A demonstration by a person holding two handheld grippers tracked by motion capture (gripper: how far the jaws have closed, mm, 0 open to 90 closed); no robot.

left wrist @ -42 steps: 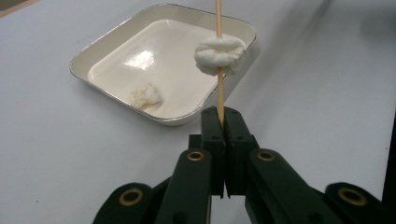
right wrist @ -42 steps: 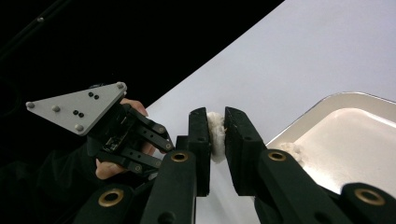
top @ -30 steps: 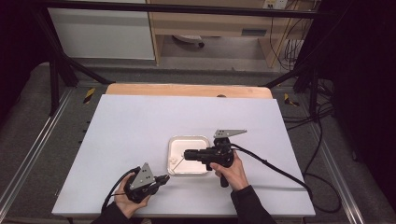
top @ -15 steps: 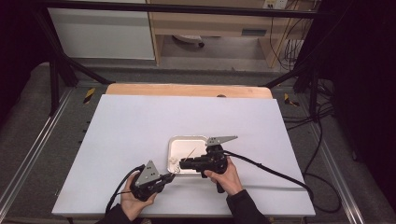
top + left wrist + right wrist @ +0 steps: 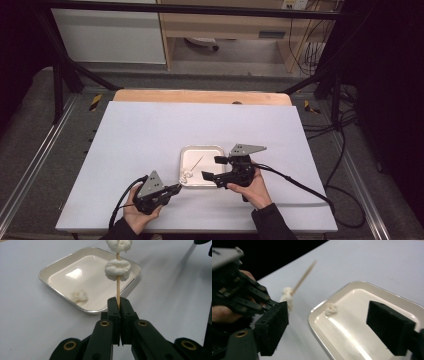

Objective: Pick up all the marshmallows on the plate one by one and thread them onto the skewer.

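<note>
With left gripper fingers pinching the skewer base beside the tray, risk of slip or tilt, shedding both threaded white pieces. Right gripper fingers just spread, empty, above tray; possible knock. Farther: one loose piece in tray on tabletop.
</note>
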